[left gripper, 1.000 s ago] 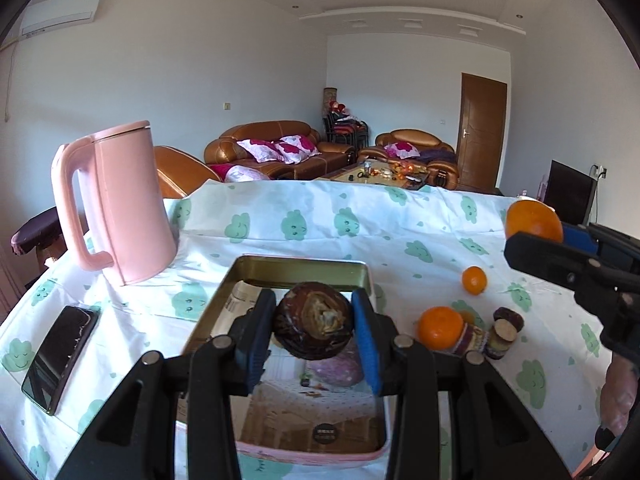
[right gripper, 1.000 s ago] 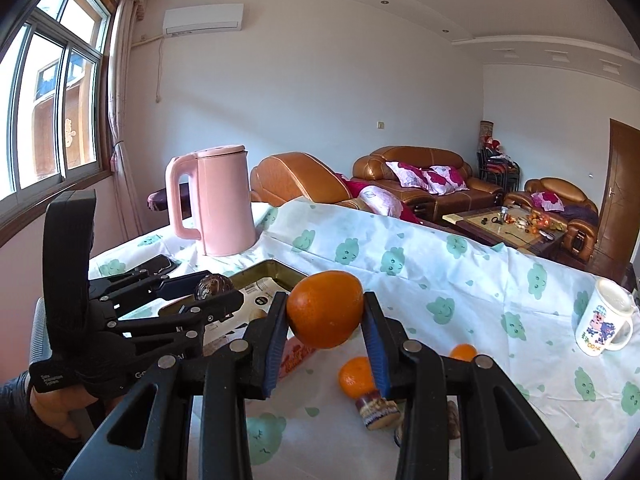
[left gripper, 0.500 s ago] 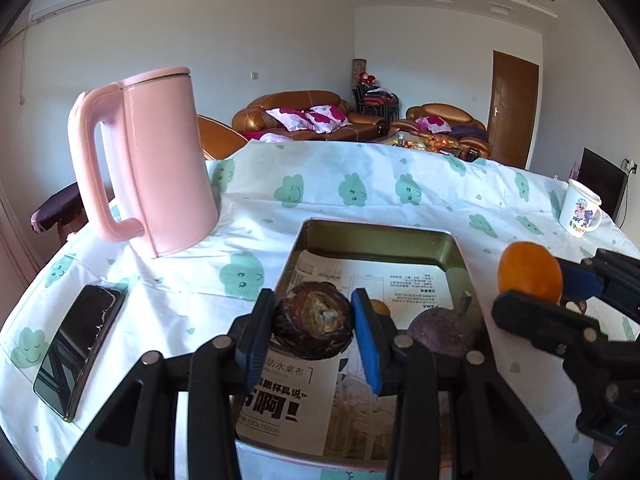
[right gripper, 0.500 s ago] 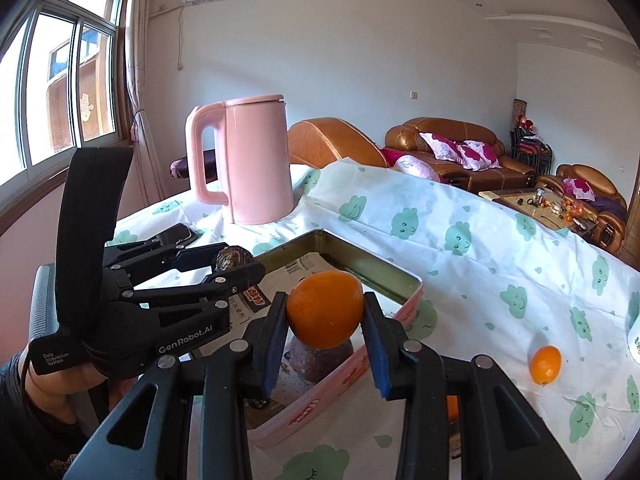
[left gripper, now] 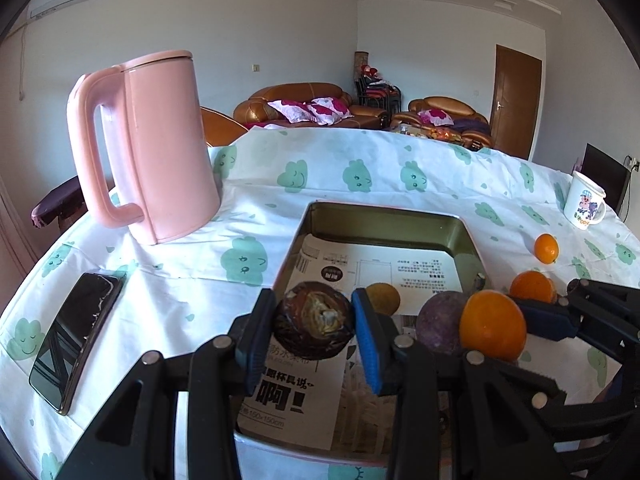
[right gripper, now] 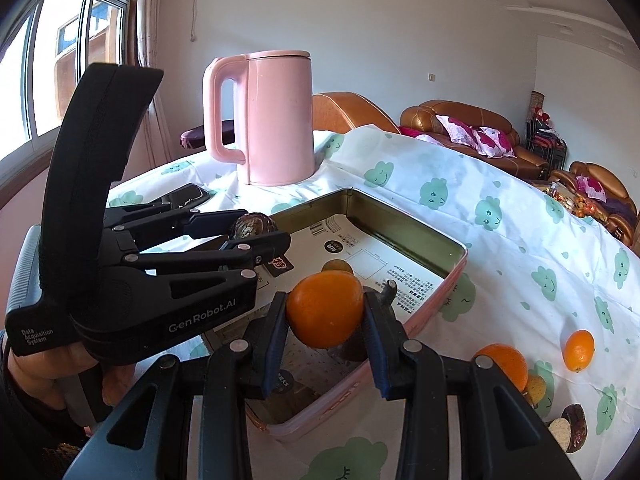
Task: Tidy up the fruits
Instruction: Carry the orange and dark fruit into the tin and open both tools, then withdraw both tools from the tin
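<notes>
My left gripper (left gripper: 314,322) is shut on a dark brown wrinkled fruit (left gripper: 313,320) over the near left part of the metal tray (left gripper: 384,224). My right gripper (right gripper: 325,312) is shut on an orange (right gripper: 325,308) above the tray's (right gripper: 404,228) near right part; this orange also shows in the left wrist view (left gripper: 492,326). In the tray lie a purple fruit (left gripper: 440,324) and a small yellow-brown fruit (left gripper: 383,298) on printed paper. Two oranges (right gripper: 579,345) (right gripper: 506,364) and dark cut fruits (right gripper: 570,426) lie on the cloth right of the tray.
A pink kettle (left gripper: 148,148) stands left of the tray, and a black phone (left gripper: 74,336) lies near the table's left edge. A white cartoon mug (left gripper: 584,206) stands at the far right. Sofas and a door are beyond the table.
Both grippers have moved forward and lower over the tray with their fruits still held. The right gripper's orange is now close beside the purple fruit.
</notes>
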Available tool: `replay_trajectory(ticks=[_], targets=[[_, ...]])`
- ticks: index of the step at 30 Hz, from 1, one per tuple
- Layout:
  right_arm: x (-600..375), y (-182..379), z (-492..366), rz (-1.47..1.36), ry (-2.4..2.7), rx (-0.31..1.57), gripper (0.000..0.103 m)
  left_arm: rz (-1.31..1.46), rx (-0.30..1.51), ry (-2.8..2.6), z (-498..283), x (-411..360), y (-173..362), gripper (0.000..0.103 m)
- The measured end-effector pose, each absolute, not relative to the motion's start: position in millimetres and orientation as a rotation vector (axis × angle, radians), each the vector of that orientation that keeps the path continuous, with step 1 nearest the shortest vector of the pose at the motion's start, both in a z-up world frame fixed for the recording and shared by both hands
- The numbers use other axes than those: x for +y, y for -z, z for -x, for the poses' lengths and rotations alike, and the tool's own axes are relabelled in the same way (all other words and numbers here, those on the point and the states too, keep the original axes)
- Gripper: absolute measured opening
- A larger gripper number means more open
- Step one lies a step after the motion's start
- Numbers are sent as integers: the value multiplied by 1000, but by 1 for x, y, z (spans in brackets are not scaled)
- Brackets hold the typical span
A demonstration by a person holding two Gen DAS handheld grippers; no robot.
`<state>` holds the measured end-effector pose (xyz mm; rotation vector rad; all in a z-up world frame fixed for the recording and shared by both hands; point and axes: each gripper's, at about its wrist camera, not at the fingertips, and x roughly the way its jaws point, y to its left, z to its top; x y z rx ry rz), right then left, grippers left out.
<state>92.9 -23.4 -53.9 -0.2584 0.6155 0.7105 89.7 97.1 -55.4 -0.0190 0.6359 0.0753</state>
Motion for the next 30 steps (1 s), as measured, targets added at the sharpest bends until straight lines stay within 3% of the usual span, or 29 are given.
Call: replay_trajectory(ticks=[10, 11, 13, 14, 16, 24, 28, 30], targets=[[-21, 59, -93, 262, -708, 627, 39, 19, 644, -80, -90, 98, 56, 43], [-21, 59, -93, 261, -712, 628, 40, 19, 644, -76, -90, 98, 56, 46], [-20, 59, -91, 267, -718, 626, 52, 18, 639, -73, -88, 97, 56, 53], [-20, 59, -90, 270, -716, 617, 64, 14, 637, -85, -86, 96, 55, 67], [-22, 57, -88, 267, -716, 606, 68, 17, 617, -101, -82, 97, 53, 82], [-55, 46, -70, 265, -662, 556, 68, 67, 572, -84, -68, 99, 35, 82], [-99, 39, -64, 219, -586, 536, 68, 56, 533, -44, -61, 76, 23, 95], [-126, 38, -66, 181, -524, 538, 68, 45, 521, -6, -59, 59, 20, 96]])
